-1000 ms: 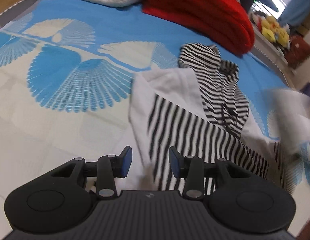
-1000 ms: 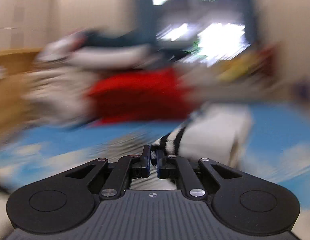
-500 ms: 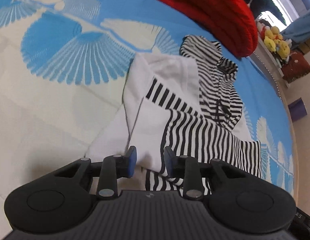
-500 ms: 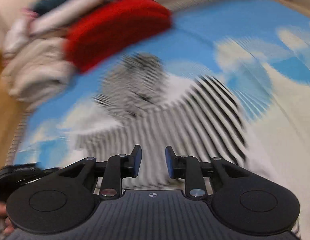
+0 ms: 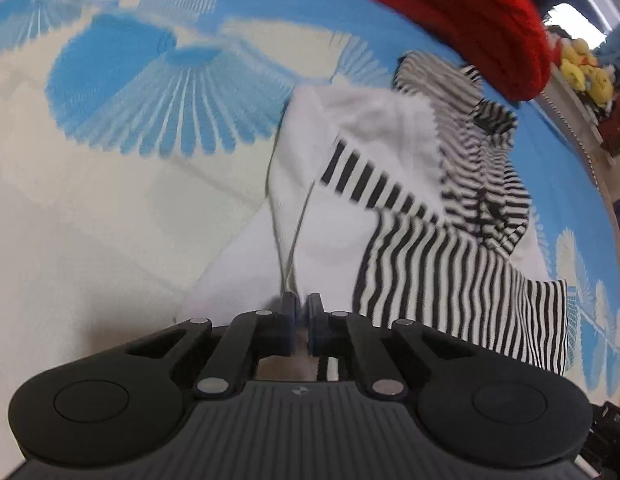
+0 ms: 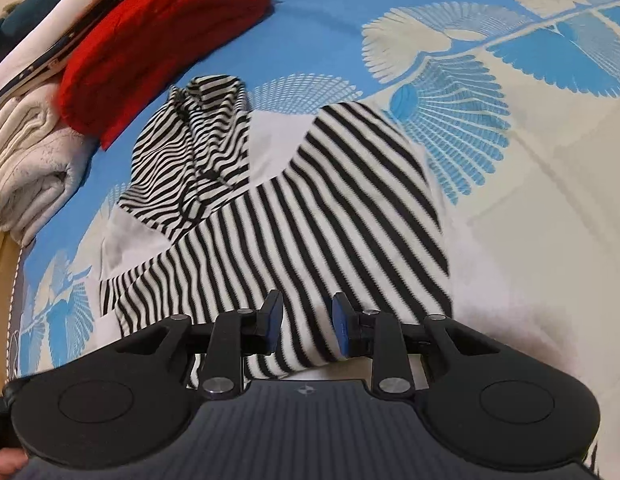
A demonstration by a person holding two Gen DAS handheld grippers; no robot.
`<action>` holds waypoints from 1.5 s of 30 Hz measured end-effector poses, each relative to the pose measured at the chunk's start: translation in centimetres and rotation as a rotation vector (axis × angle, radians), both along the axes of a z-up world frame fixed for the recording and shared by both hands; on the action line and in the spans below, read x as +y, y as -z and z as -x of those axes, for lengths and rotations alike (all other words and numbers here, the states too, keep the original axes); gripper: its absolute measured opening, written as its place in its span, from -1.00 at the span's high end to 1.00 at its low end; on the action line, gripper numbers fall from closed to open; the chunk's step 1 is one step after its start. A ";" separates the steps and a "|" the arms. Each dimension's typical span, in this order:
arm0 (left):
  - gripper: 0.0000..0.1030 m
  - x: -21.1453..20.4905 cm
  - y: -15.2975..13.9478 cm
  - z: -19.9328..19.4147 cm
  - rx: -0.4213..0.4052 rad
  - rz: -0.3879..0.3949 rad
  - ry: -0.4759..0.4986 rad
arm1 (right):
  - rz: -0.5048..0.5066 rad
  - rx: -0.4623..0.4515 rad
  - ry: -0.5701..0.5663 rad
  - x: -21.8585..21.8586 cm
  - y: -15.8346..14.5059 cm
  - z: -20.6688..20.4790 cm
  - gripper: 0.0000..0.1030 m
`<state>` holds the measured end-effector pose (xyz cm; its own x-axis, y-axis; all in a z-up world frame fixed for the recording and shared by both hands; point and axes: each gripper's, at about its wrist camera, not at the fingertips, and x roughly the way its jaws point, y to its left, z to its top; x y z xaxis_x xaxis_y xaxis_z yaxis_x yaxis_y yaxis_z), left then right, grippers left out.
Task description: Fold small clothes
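A small black-and-white striped hoodie (image 6: 293, 208) with white panels lies partly folded on a blue and cream patterned bedspread (image 6: 550, 160). In the left wrist view the hoodie (image 5: 390, 216) lies ahead, its white hem at my fingertips. My left gripper (image 5: 301, 312) is shut on that white edge of the hoodie. My right gripper (image 6: 305, 320) is open, its blue-padded fingers just above the striped near edge, holding nothing. The striped hood (image 6: 197, 136) lies at the far side.
A folded red knit (image 6: 157, 36) and a stack of cream and white folded textiles (image 6: 25, 160) lie beyond the hoodie. Yellow plush toys (image 5: 586, 76) sit on a shelf past the bed edge. The left gripper's body shows at the right wrist view's lower left (image 6: 1, 404).
My left gripper has closed from open onto the white hem. My right gripper let go of the striped cloth, opened, and now hovers over the laid-down hoodie.
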<state>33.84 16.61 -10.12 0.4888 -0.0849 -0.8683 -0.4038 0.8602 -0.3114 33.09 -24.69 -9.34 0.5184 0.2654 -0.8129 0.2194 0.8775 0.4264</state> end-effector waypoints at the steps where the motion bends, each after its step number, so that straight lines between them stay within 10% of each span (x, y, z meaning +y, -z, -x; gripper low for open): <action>1: 0.89 -0.1 -1.1 0.4 -0.034 -0.004 0.003 | 0.001 0.004 0.007 -0.2 0.3 0.0 0.43; 4: 0.90 -0.9 -4.4 2.7 -0.135 -0.040 -0.001 | 0.008 0.016 0.030 -0.8 0.6 -0.1 0.43; 10: 0.86 0.3 -3.1 4.5 -0.002 -0.068 -0.083 | 0.009 0.077 0.110 -2.4 2.0 -0.1 0.43; 15: 0.72 -1.1 -4.2 3.6 -0.095 -0.144 0.008 | 0.056 0.160 0.178 -3.5 3.4 0.2 0.55; 21: 0.69 -1.1 1.7 2.0 0.103 0.019 0.040 | 0.086 0.069 0.130 -2.4 1.9 0.2 0.49; 28: 0.39 -1.3 0.0 1.7 0.004 -0.088 0.058 | 0.091 0.100 0.122 -2.3 2.4 -0.4 0.48; 32: 0.38 -1.0 2.2 1.2 0.088 -0.050 0.035 | 0.097 0.115 0.078 -2.0 2.7 -0.9 0.42; 36: 0.35 -2.3 -0.1 1.2 0.018 -0.195 0.096 | 0.041 0.167 0.092 -2.9 3.5 -0.9 0.42; 42: 0.23 -2.3 2.0 1.0 0.092 -0.097 0.071 | 0.089 0.073 0.022 -2.2 1.5 -0.8 0.40; 45: 0.23 -3.0 0.6 1.3 0.056 -0.173 0.083 | 0.067 0.150 0.026 -2.5 2.7 -0.7 0.39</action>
<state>32.52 13.61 -10.74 0.4366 0.0299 -0.8992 -0.3421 0.9299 -0.1352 33.75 -27.17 -12.06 0.3958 0.1962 -0.8972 0.2996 0.8959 0.3281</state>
